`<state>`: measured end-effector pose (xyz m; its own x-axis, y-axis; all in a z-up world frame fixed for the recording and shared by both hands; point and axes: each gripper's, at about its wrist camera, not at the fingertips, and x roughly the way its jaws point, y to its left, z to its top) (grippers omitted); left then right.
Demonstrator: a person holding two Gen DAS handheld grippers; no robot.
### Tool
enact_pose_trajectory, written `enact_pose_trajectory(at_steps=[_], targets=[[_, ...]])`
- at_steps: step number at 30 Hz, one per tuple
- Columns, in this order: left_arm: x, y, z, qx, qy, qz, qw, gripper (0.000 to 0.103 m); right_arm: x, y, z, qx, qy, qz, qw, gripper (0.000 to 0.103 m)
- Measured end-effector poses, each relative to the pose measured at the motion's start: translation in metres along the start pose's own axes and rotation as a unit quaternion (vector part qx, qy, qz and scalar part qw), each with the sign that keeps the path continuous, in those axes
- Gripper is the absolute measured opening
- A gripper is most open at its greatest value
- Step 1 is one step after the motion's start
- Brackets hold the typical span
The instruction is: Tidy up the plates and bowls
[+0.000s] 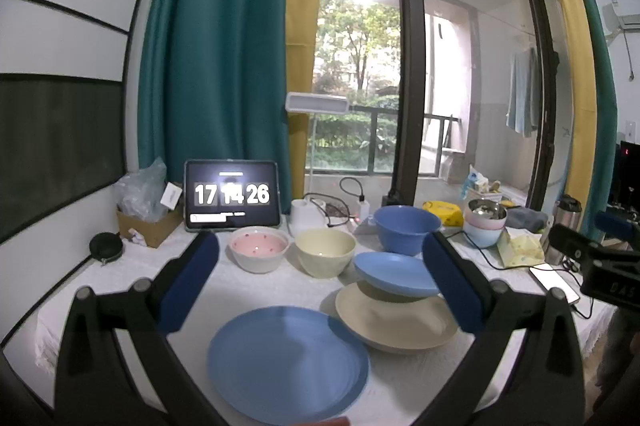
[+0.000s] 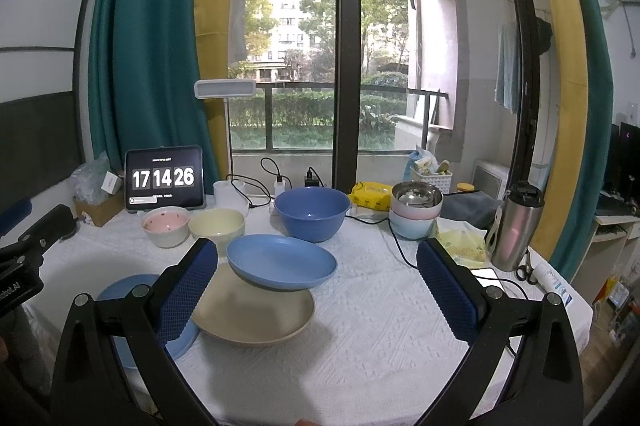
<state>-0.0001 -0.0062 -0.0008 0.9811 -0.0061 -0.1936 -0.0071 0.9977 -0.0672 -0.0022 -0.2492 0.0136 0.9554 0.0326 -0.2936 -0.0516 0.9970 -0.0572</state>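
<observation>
The small blue plate (image 2: 281, 264) sits tilted on top of the beige plate (image 2: 256, 310), near the middle of the desk (image 2: 360, 326); whether it rests on the beige rim or hangs just above it I cannot tell. A larger flat blue plate (image 1: 288, 362) lies just beside the pair, on their left. Behind them stand three loose bowls in a row: a pink-lined bowl with small spots (image 1: 260, 252), a pale yellow bowl (image 1: 325, 251) and a deep blue bowl (image 2: 312, 212).

These plates look like matte moulded ware, probably light and stiff, with smooth shallow wells and thin raised rims. I judge the rim to be the only real place to take hold: a pinch across the lip at the near edge, since the wells give nothing to grip and the surface looks slippery. The bowls have thicker walls and would take a pinch over the wall. The spotted bowl looks glazed, so likely heavier and more breakable.

The left hand-held gripper (image 1: 320, 282) has its blue textured pads spread wide with nothing between them, over the plates. The right hand-held gripper (image 2: 318, 286) is likewise spread wide and empty, its left pad close to the beige plate's edge.

The desk wears a white woven cloth with a raised pattern, which should keep plates from sliding. Further back a tablet (image 2: 165, 179) shows a clock, and a steel flask (image 2: 516, 226) stands to the right
</observation>
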Motion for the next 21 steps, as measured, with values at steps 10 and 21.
enact_pose_trajectory(at_steps=[10,21], targets=[[0.0005,0.0011,-0.0008,0.0,0.0,0.0,1.0,0.103,0.0011,0.0,0.0003,0.001,0.001,0.0,1.0,0.102],[0.0005,0.0008,-0.0004,-0.001,0.001,0.0,1.0,0.103,0.0016,0.0,0.0006,0.001,0.002,-0.001,1.0,0.102]])
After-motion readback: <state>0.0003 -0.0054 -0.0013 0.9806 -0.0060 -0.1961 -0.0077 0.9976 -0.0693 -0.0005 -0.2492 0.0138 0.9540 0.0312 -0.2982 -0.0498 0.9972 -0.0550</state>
